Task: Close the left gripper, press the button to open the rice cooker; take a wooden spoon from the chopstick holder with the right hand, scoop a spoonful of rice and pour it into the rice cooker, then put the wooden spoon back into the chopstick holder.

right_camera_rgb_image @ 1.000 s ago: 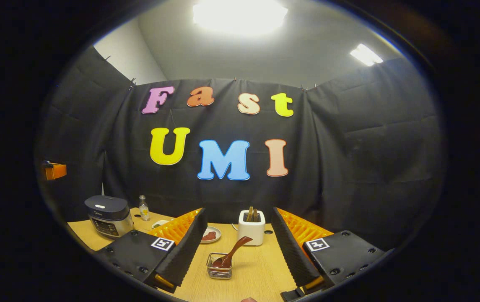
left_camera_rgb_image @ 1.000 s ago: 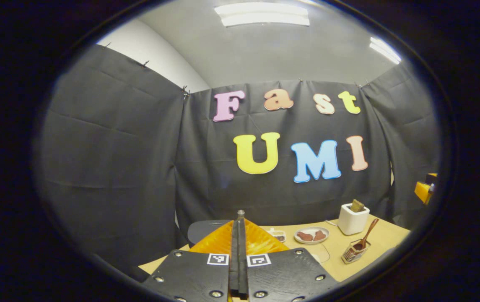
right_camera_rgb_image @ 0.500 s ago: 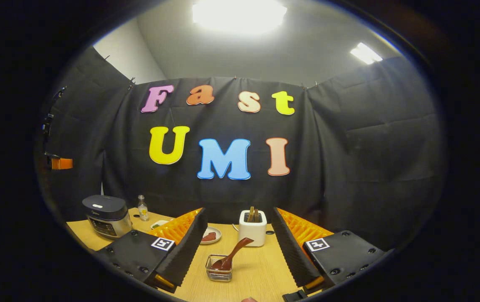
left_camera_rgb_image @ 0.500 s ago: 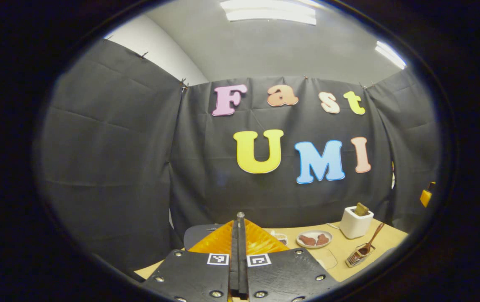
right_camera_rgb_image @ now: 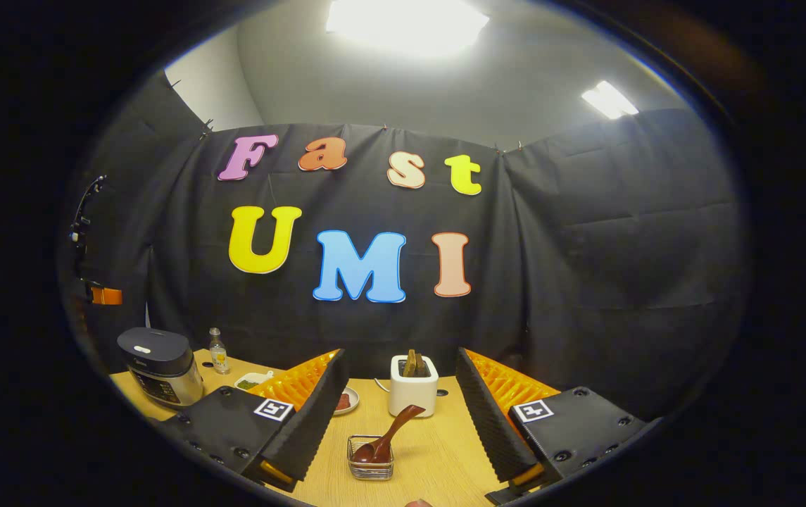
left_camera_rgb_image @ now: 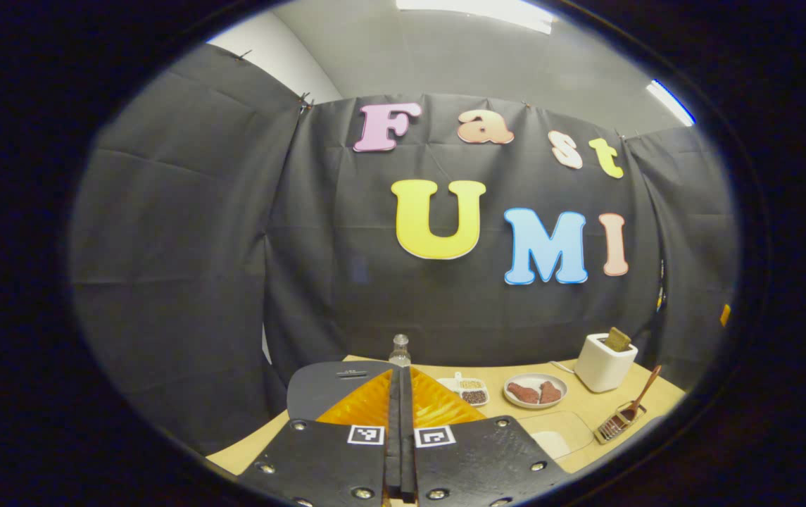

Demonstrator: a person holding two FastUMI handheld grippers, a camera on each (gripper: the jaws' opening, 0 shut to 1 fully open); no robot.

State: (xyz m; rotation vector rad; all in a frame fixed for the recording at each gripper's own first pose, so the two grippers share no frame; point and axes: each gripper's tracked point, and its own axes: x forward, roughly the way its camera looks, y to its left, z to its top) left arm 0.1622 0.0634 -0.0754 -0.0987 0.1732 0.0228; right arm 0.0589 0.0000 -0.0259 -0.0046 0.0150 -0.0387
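1. wooden spoon [right_camera_rgb_image: 387, 434]: its bowl sits down in the wire chopstick holder [right_camera_rgb_image: 370, 458], and its long axis leans up and to the right, handle end free above the rim. it lies between the right gripper [right_camera_rgb_image: 403, 422] fingers and just ahead of them, nearer the left one.
2. right gripper: jaws wide apart, touching nothing, with bare wooden table [right_camera_rgb_image: 438, 458] between them on both sides of the holder.
3. left gripper [left_camera_rgb_image: 400, 436]: jaws pressed together with no thing between them, fingers running straight ahead in the left gripper view.
4. rice cooker [left_camera_rgb_image: 332, 387]: lid down, directly beyond the closed fingertips and a little to their left; its front and button are hidden behind the gripper. in the right gripper view it stands far left of the jaws [right_camera_rgb_image: 160, 366], at the table's left edge.
5. in the left gripper view the spoon [left_camera_rgb_image: 638, 401] and holder [left_camera_rgb_image: 617, 424] sit far right of the jaws, near the table's front edge, small and hard to make out.
6. beyond the jaws: a white toaster [right_camera_rgb_image: 413, 385], a plate of brown food [left_camera_rgb_image: 535, 391], a small divided dish [left_camera_rgb_image: 469, 391] and a clear bottle [left_camera_rgb_image: 399, 350], its lower part hidden by the fingers.
7. a pale fingertip [right_camera_rgb_image: 417, 503] is cut off at the bottom edge of the right gripper view.
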